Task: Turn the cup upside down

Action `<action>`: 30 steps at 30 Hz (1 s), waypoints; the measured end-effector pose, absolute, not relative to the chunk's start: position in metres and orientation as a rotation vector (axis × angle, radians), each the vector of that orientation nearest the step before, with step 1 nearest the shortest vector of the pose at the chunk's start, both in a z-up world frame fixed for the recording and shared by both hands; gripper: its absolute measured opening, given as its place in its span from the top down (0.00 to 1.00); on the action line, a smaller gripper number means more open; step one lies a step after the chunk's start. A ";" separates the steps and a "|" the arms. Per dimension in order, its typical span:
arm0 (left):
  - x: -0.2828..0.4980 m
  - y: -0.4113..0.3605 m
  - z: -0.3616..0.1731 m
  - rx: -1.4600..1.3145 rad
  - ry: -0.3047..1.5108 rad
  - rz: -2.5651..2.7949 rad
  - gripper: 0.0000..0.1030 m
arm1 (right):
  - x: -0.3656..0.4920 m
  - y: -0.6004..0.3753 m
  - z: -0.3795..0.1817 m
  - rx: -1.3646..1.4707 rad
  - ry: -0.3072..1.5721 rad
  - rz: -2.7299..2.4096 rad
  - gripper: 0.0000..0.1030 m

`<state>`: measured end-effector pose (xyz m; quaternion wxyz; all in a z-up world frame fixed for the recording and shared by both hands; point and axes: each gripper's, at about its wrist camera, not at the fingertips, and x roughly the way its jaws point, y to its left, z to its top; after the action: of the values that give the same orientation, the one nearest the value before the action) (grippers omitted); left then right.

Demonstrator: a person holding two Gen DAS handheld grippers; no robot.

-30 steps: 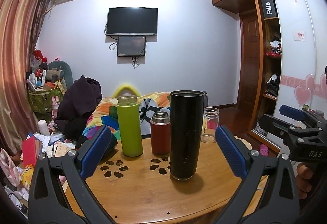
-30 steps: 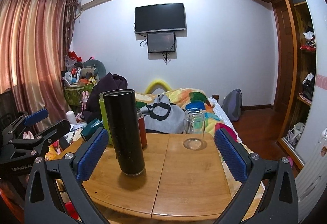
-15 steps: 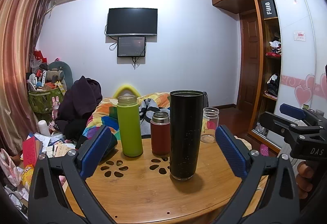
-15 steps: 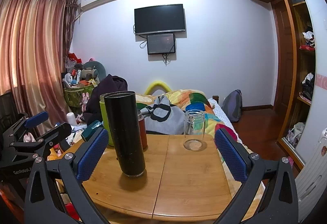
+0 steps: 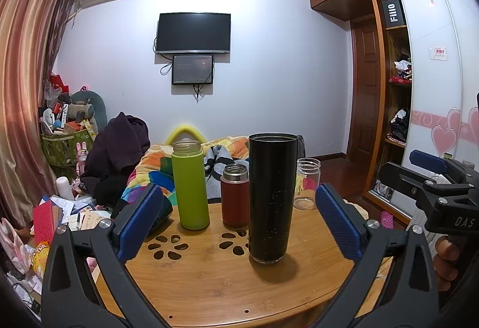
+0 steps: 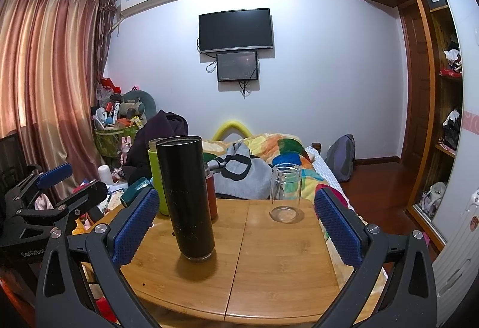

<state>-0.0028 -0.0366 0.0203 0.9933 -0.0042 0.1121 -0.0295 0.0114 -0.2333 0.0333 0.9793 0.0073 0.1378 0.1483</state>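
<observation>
A tall black cup [image 5: 271,197] stands upright, mouth up, on the round wooden table [image 5: 209,283]; it also shows in the right wrist view [image 6: 187,197]. My left gripper [image 5: 239,221] is open and empty, its blue pads [image 5: 139,218] apart, short of the cup. My right gripper [image 6: 236,229] is open and empty at the table's near edge, with the black cup just left of its middle. A clear glass jar [image 6: 285,193] stands upright further back on the right.
A green bottle [image 5: 190,185] and a small red flask [image 5: 235,196] stand behind the black cup. The clear jar [image 5: 307,184] is at the back right. A bed with a colourful quilt [image 6: 269,160] lies beyond the table. Clutter fills the floor at left [image 5: 60,214].
The right wrist view has shifted slightly; both grippers stay open and nothing on the table has moved.
</observation>
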 end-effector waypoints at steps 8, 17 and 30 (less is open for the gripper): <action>-0.004 -0.037 0.021 -0.009 0.223 -0.059 0.00 | 0.011 -0.233 0.034 0.014 0.276 0.300 0.00; -0.004 -0.038 0.023 -0.008 0.224 -0.061 0.00 | 0.011 -0.233 0.035 0.013 0.275 0.301 0.00; -0.007 -0.039 0.029 -0.012 0.220 -0.084 0.00 | 0.010 -0.233 0.035 0.011 0.274 0.301 0.00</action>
<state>-0.0069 -0.0387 0.0285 0.9931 -0.0059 0.1096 -0.0418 0.0104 -0.2328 0.0346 0.9793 0.0057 0.1362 0.1496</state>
